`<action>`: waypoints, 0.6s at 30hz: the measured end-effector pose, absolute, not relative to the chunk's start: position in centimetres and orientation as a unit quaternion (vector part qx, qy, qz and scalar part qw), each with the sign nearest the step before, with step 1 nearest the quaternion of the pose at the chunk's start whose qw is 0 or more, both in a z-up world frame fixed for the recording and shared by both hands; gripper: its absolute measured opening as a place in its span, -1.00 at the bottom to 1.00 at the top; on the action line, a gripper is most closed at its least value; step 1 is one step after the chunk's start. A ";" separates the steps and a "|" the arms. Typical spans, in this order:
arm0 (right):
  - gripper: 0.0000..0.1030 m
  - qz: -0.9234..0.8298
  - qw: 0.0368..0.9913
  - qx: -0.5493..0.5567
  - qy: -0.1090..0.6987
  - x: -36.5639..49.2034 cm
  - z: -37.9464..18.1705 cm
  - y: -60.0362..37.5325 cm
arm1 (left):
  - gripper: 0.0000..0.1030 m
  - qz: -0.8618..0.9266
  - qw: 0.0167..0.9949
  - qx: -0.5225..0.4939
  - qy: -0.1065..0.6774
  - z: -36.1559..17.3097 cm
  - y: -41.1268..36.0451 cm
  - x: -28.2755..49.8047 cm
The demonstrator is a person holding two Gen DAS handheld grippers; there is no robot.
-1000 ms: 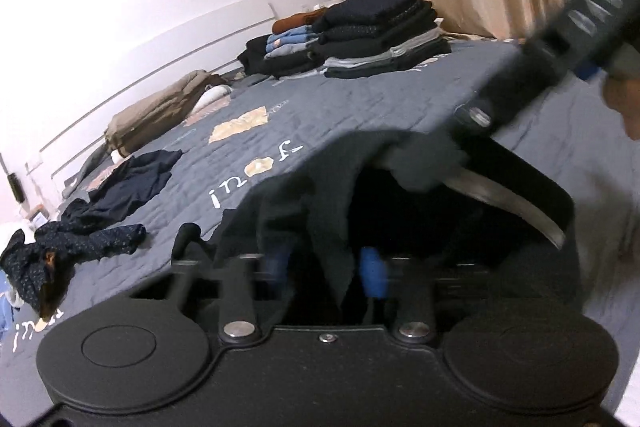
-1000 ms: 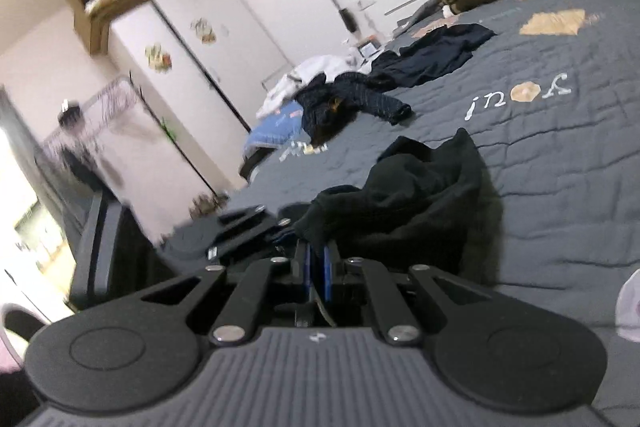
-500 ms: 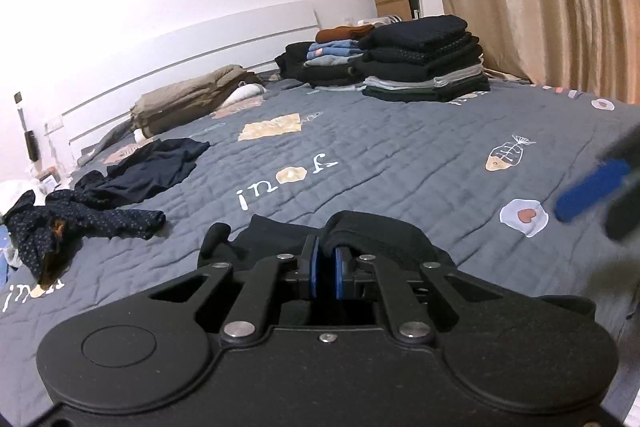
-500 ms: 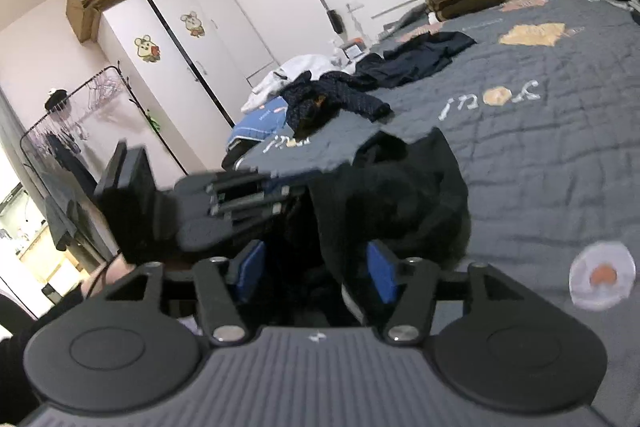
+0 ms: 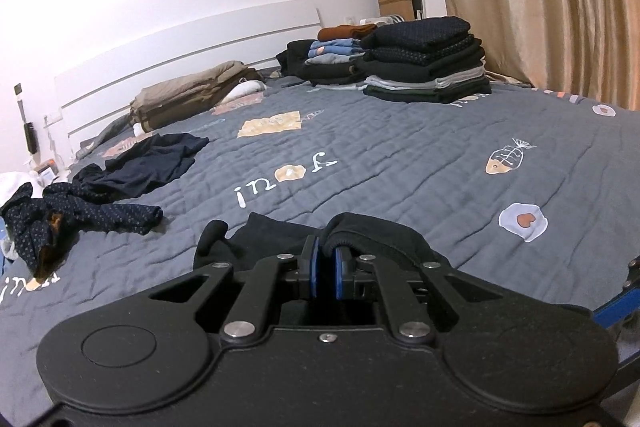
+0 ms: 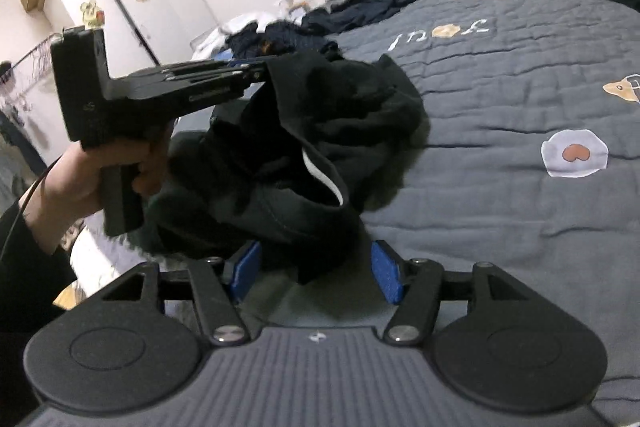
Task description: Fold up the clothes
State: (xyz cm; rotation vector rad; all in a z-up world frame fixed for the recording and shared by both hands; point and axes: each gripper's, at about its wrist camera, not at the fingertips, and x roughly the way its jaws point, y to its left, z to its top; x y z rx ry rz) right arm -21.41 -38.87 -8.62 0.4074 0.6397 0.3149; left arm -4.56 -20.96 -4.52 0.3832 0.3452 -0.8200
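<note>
Two grippers: left gripper (image 5: 325, 269) pinches black garment (image 6: 320, 131), right gripper (image 6: 316, 275) spread.

L gripper (image 5: 325, 259): jaws nearly closed, blue pads (image 5: 313, 267) pinching a fold of the black garment (image 5: 372, 231). Seen from R cam, L gripper (image 6: 256, 75) is held roughly level, fingers pointing right, w/ cloth hanging off its tip. L hand (image 6: 100, 163) wrapped round the grip below the body, dark sleeve (image 6: 24, 267) at the wrist, thin cable running along it.

R gripper (image 6: 316, 269): jaws spread wide, blue pads (image 6: 386, 271) well apart, nothing clamped; low edge of the cloth hangs between/above them, contact can't tell. R gripper tip just shows at right edge of L cam (image 5: 624, 297).
</note>
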 end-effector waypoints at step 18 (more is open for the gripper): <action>-0.74 0.126 0.941 0.231 0.213 -20.2 -7.2 -37.9 | -0.87 -0.401 0.894 0.137 0.143 -2.9 -19.6 -4.6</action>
